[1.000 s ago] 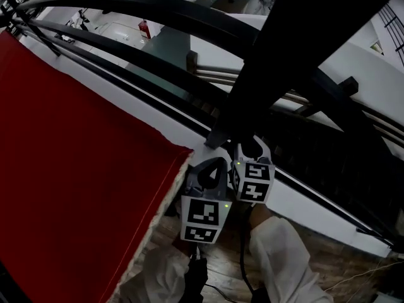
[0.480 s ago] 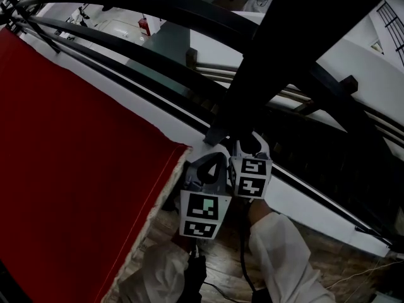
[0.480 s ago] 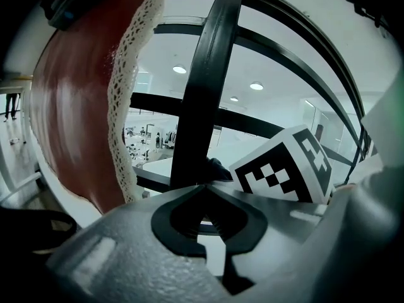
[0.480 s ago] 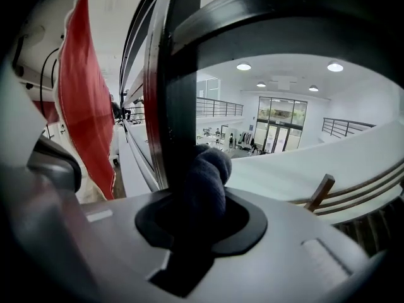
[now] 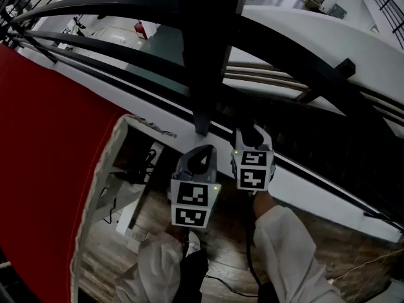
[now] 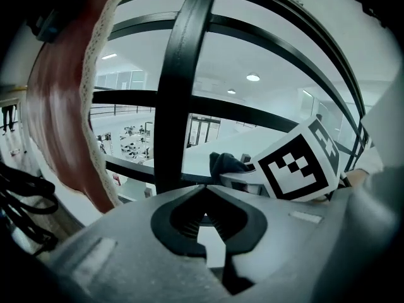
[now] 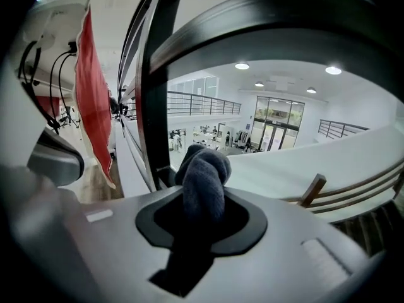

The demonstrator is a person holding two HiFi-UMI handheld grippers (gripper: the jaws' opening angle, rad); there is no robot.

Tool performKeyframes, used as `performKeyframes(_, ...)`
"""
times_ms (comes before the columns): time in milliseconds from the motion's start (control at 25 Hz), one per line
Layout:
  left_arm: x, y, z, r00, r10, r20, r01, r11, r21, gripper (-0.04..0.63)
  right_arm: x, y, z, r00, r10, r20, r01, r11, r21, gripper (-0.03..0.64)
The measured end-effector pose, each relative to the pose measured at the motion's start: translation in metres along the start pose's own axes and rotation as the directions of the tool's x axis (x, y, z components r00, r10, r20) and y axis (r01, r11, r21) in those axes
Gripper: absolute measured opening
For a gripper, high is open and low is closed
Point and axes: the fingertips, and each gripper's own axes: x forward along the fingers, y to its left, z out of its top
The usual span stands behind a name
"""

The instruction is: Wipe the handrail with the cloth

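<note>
Right claw (image 7: 203,197) clenched on one dark grey cloth (image 7: 203,169), a bunched wad poking up out of the jaws, just beside the black post (image 7: 154,106) and below the curved handrail (image 7: 284,24); contact with either cannot be told. Left claw (image 6: 205,216) clenched on nothing, jaws meeting, held just left of the right one with the same post ahead of it. Count: two claws, one cloth, one post, one red lace-edged banner (image 5: 50,156) hanging at left; several black rails (image 5: 95,46) run below the handrail, number unclear.
</note>
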Motion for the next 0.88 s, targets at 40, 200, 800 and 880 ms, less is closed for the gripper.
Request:
performKeyframes(40, 0.0, -0.009, -0.001, 1.0, -0.005, -0.006, 0.005, 1.0, 0.008, 0.003, -0.006, -0.01, -0.006, 1.0, -0.011, -0.004, 0.011, 1.0, 0.001, 0.092)
performKeyframes(200, -0.002, -0.043, -0.007, 1.0, -0.023, -0.013, 0.024, 1.0, 0.019, 0.003, -0.03, -0.049, -0.03, 0.999, -0.051, -0.018, 0.051, 0.999, 0.009, 0.092)
performKeyframes(800, 0.004, -0.187, -0.033, 0.991, -0.124, -0.059, 0.126, 0.992, 0.032, 0.003, -0.113, -0.17, -0.107, 0.987, -0.146, -0.069, 0.146, 0.989, -0.003, 0.093)
performKeyframes(880, 0.006, -0.201, -0.041, 0.989, -0.129, -0.076, 0.132, 0.991, 0.031, 0.003, -0.12, -0.181, -0.114, 0.986, -0.15, -0.074, 0.15, 0.989, -0.006, 0.093)
